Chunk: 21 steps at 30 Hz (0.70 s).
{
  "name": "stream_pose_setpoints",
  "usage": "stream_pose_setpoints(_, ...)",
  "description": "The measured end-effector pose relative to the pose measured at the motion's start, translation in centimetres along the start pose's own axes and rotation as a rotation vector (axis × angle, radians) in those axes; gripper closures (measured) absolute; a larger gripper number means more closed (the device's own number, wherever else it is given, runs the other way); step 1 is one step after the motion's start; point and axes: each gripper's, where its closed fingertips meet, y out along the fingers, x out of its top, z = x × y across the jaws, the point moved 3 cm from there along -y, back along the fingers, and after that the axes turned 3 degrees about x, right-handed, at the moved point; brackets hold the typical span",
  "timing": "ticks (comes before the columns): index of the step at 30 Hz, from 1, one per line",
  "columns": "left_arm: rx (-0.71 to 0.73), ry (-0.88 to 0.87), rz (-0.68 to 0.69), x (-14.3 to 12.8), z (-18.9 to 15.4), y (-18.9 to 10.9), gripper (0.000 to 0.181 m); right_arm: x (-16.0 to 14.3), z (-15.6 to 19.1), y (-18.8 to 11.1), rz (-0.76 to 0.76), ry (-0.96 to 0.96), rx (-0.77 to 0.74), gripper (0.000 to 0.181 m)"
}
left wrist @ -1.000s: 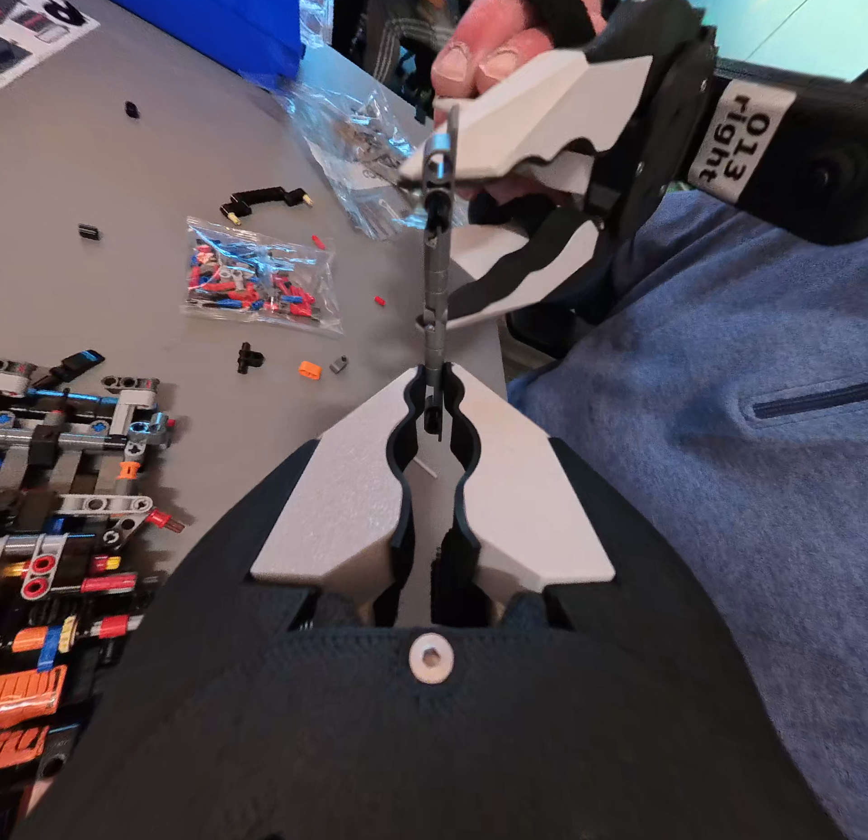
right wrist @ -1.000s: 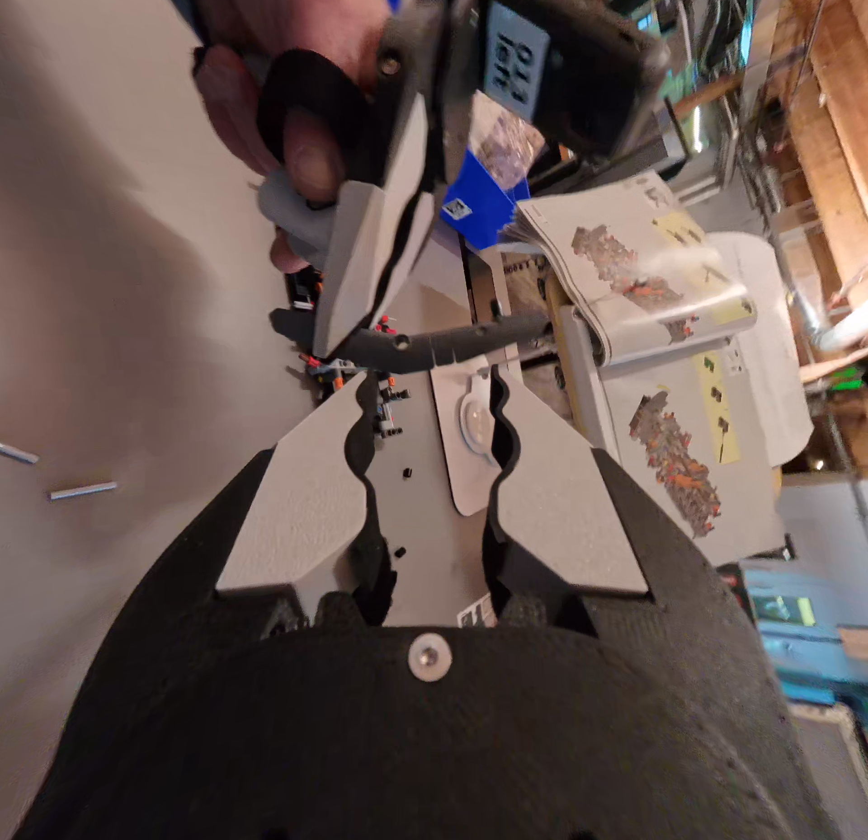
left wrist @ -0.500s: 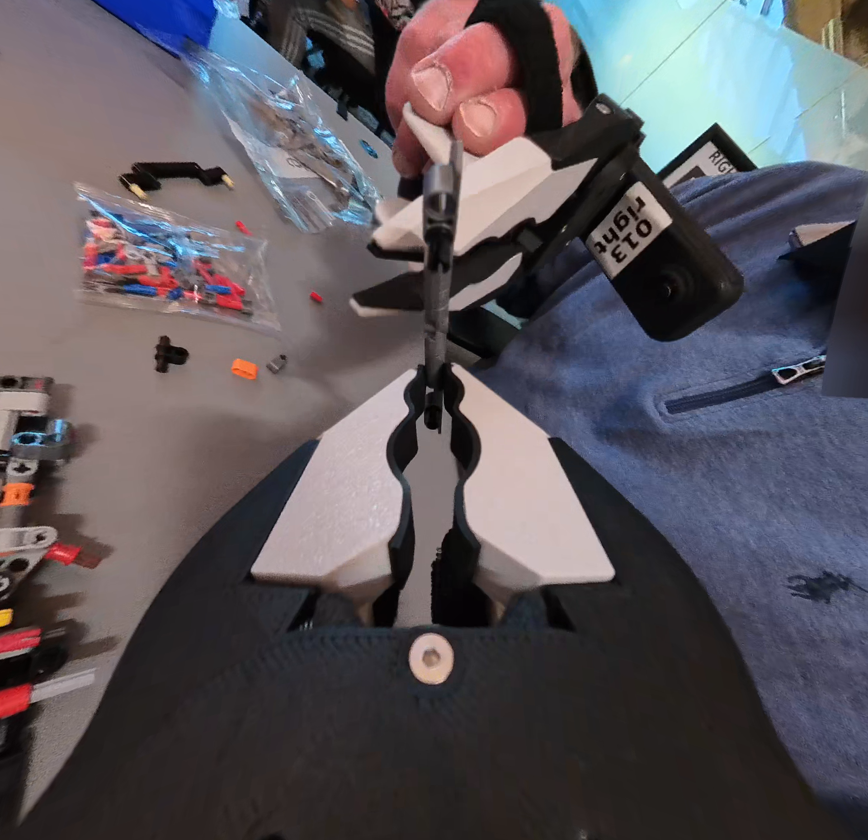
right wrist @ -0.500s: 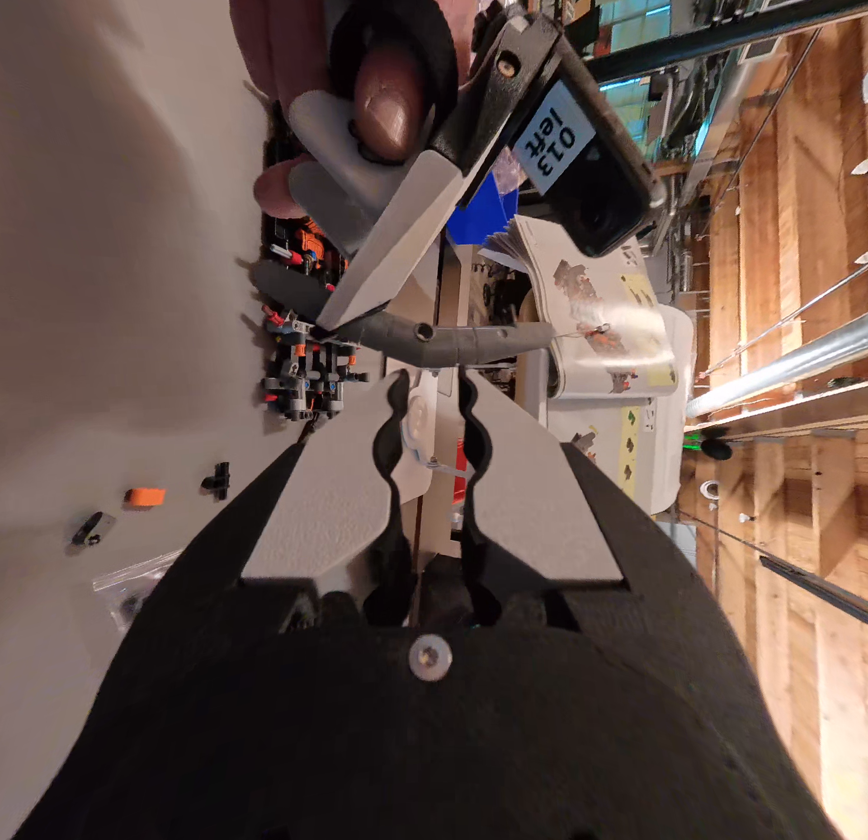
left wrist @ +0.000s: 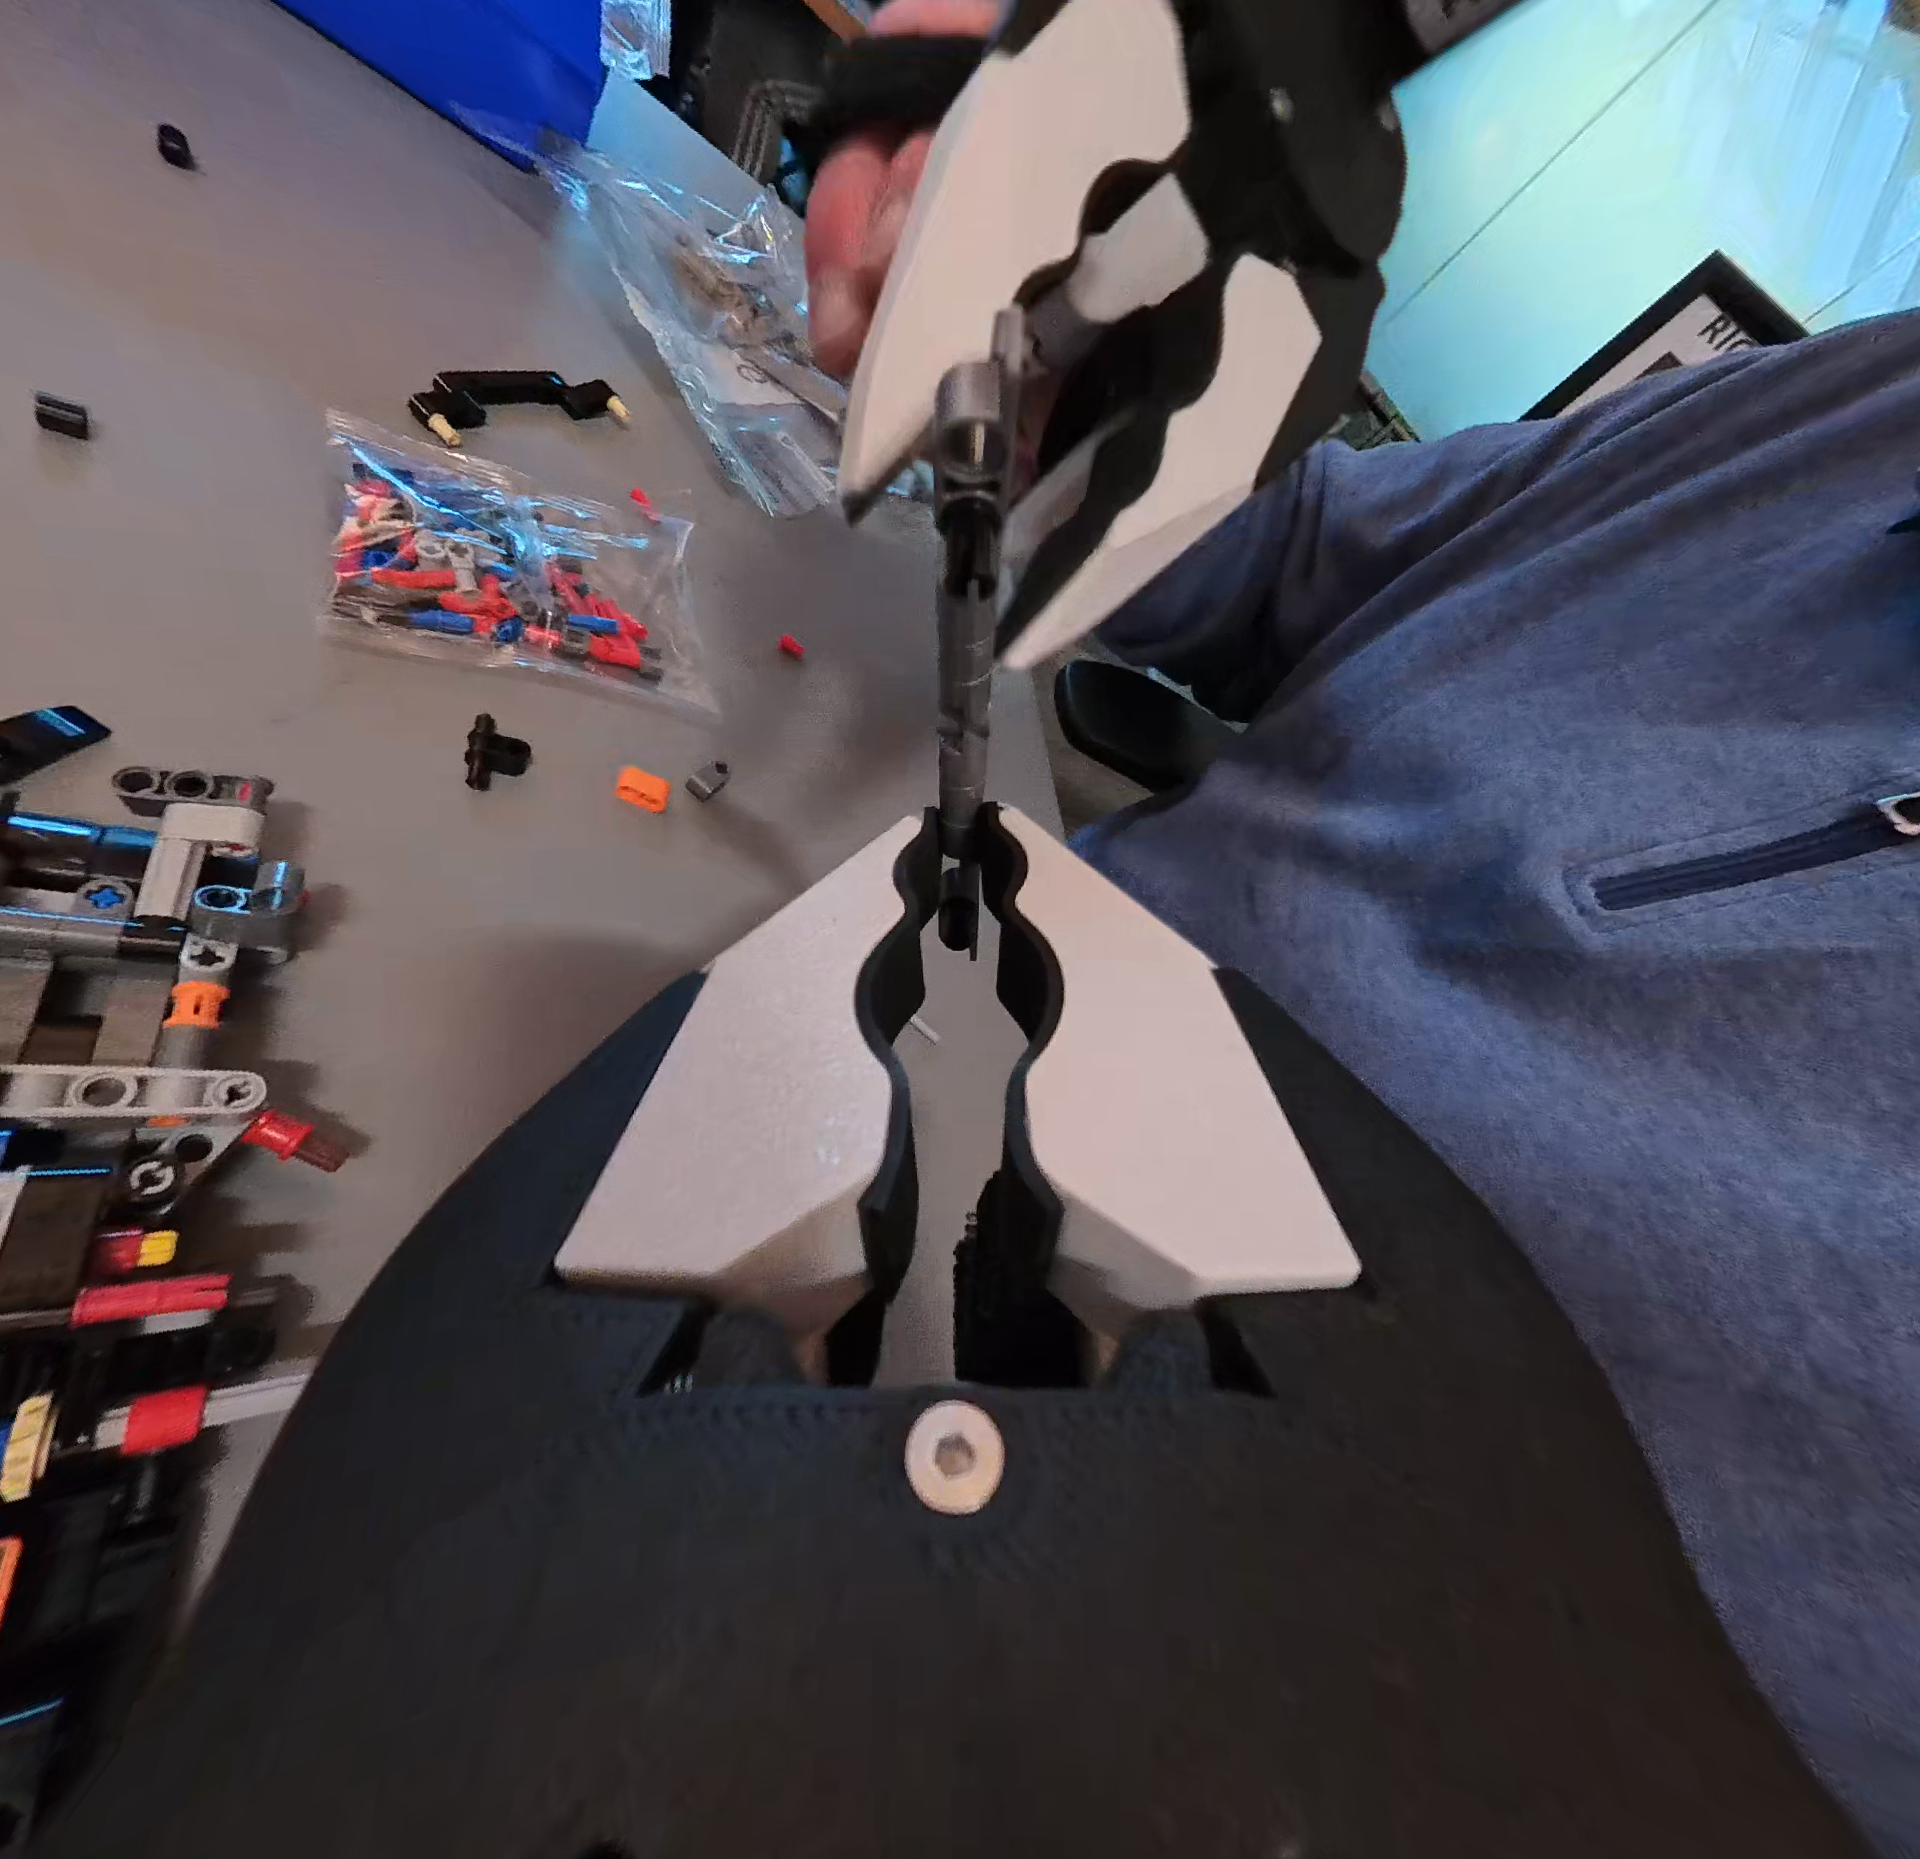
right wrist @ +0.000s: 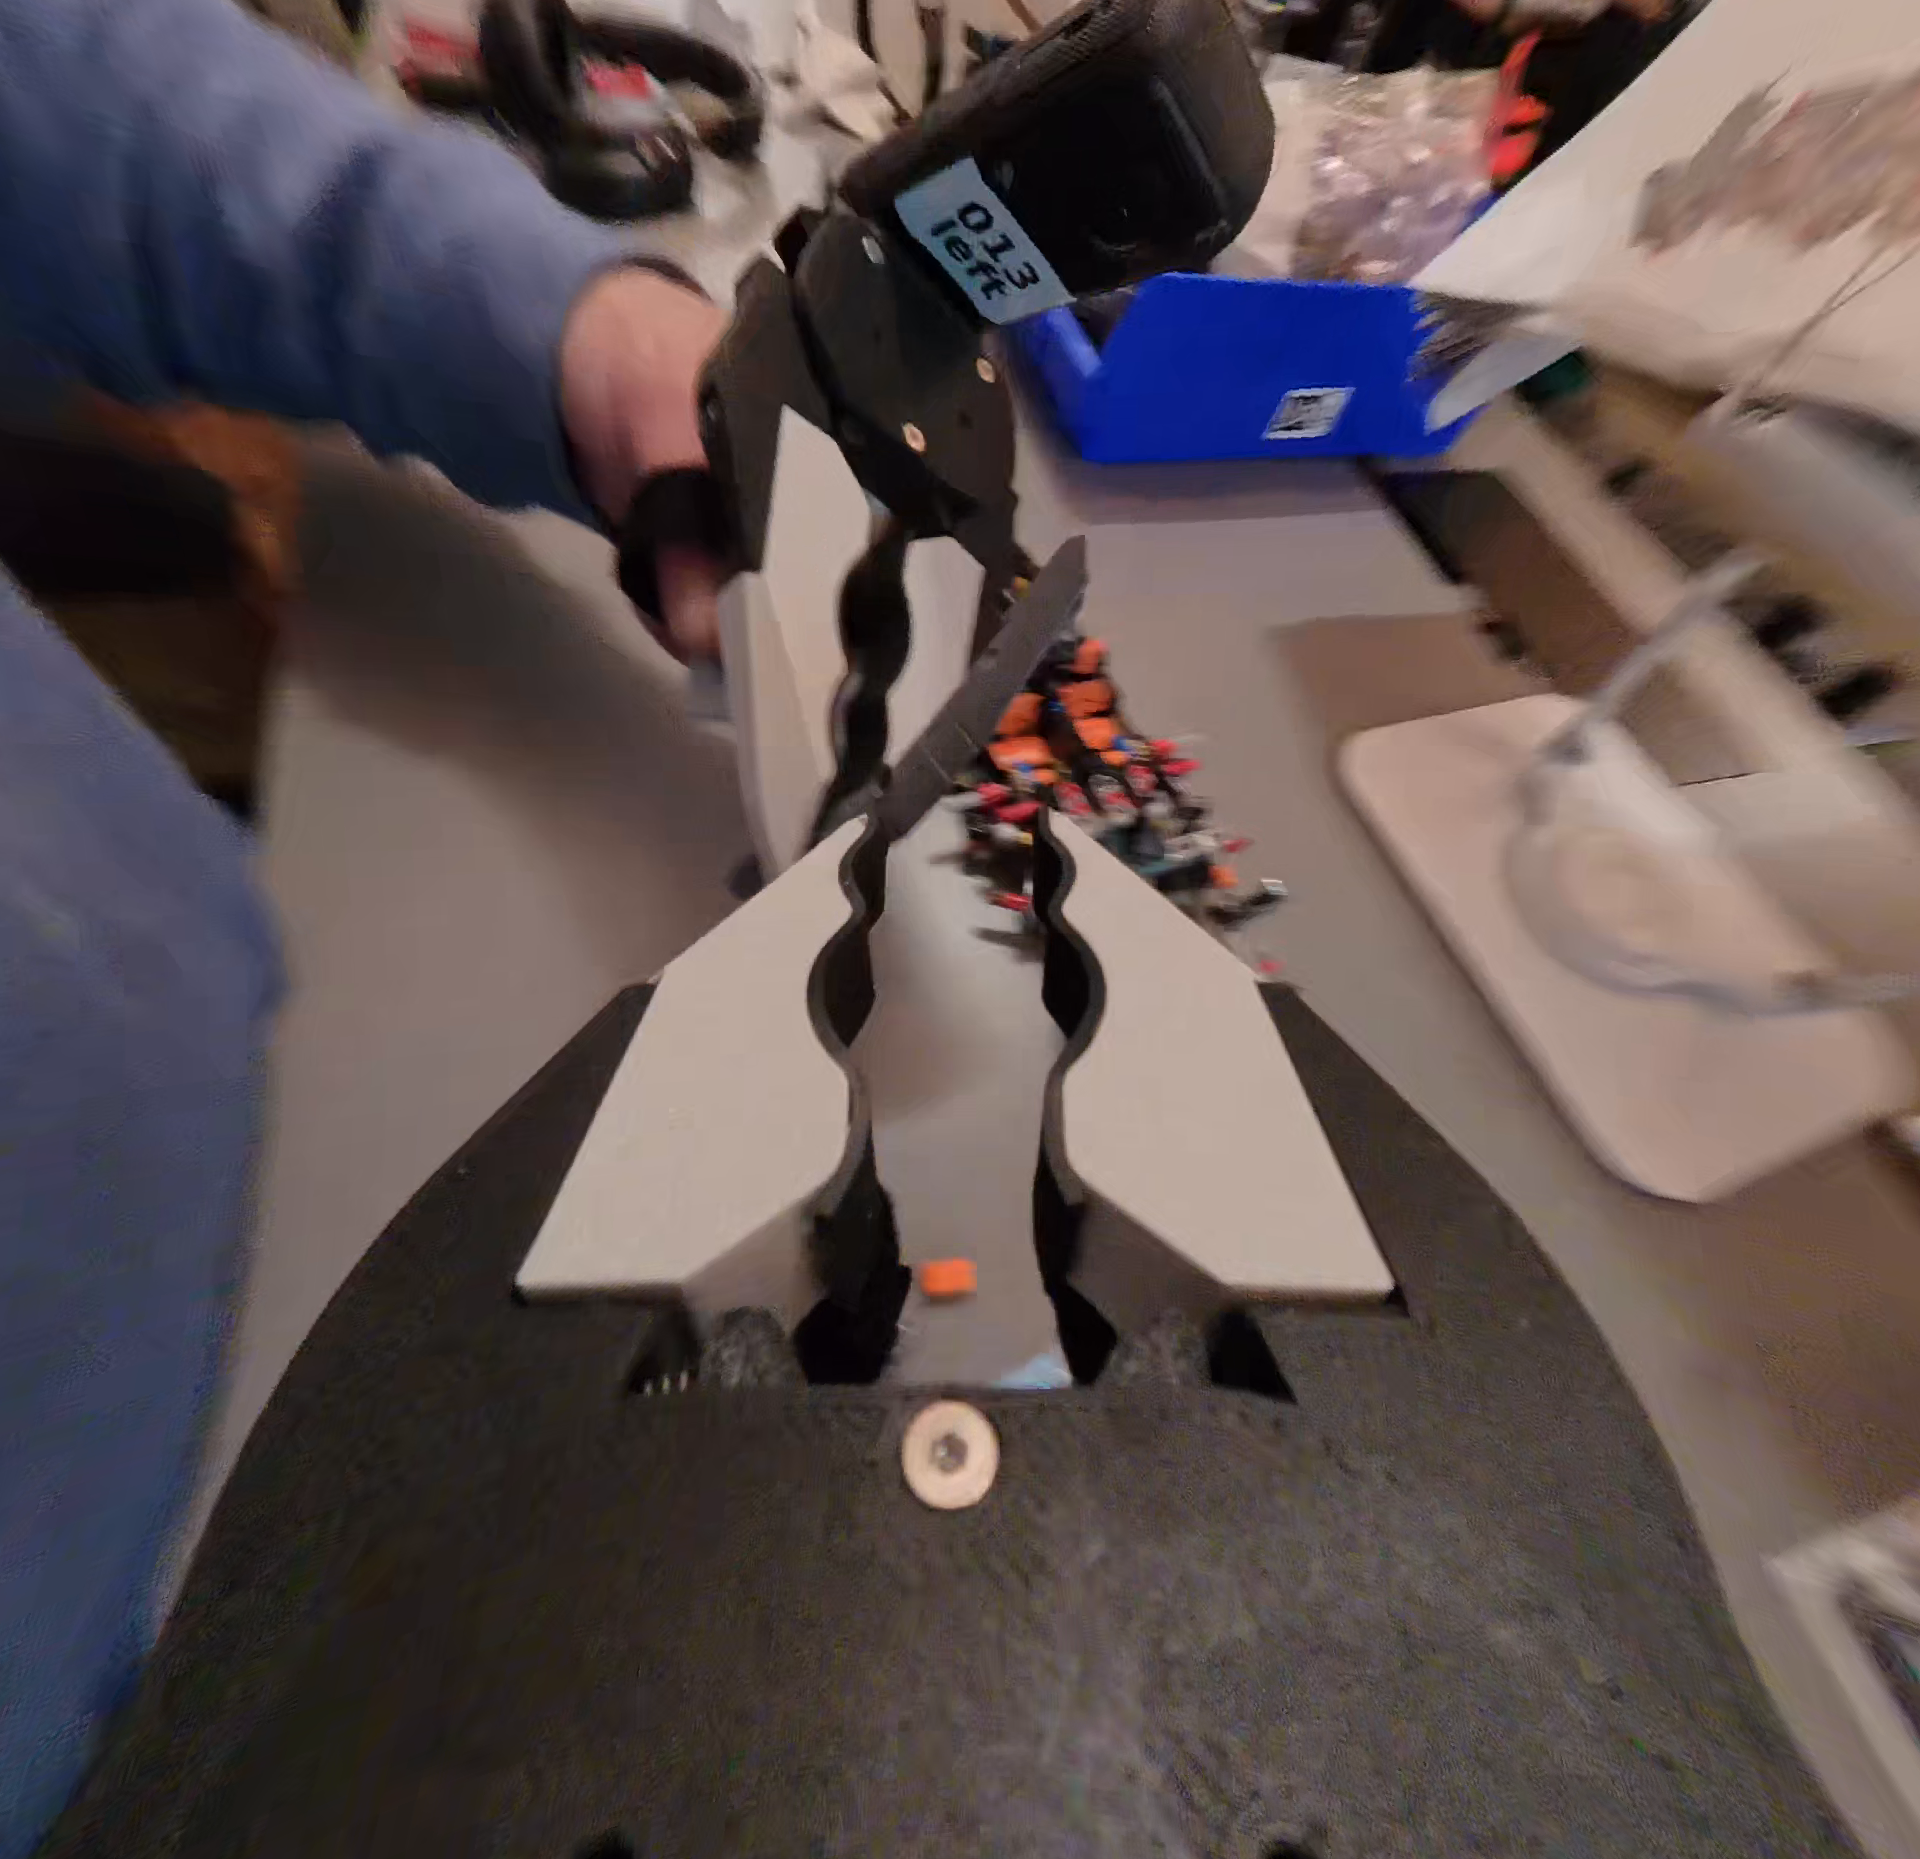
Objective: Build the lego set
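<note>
Since half a second ago the right hand-held gripper [left wrist: 940, 521] has swung round beside the upper end of the grey beam [left wrist: 964, 666], and its own camera now looks down the tabletop [left wrist: 416, 251] rather than sideways. Left hand-held gripper [left wrist: 961, 853]: jaws nearly closed, tips pinching the lower end of the beam, which stands up and away from it over the tabletop edge. Right hand-held gripper: jaws parted, nothing clamped; in the right wrist view the beam's tip sits just at its left fingertip [right wrist: 857, 848], and contact cannot be judged through the motion blur. Partly built model [left wrist: 125, 978] lies on the tabletop to the left, well apart from the beam; bag of pins [left wrist: 499, 573] and loose small parts lie between. Risks, as judged: grip is at the very end of a long beam, so any sideways push from the right tool could lever it round or pop it out of the tips. A dropped beam could fall past the tabletop edge onto the person's blue sweater [left wrist: 1558, 770]. Fast motion makes misalignment likely.
</note>
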Motion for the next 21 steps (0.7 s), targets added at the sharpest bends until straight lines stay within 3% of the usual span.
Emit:
stream_pose_setpoints(3, 0.066, 0.038, 0.031, -0.1, 0.6, 0.2, 0.177, 0.6, 0.3, 0.1, -0.130, 0.224, 0.142, 0.160)
stream_pose_setpoints(5, 0.086, 0.070, 0.034, -0.1, 0.5, 0.3, 0.176, 0.3, 0.2, 0.5, -0.137, 0.296, 0.176, 0.166)
stream_pose_setpoints(10, 0.155, 0.164, 0.079, -0.4, 0.3, 0.6, 0.176, 0.0, 1.0, 1.4, -0.119, 0.293, 0.226, 0.176)
stream_pose_setpoints(21, 0.250, 0.258, -0.017, 0.4, -0.1, -0.4, 0.173, 1.2, 0.7, 1.3, -0.222, 0.317, 0.254, 0.177)
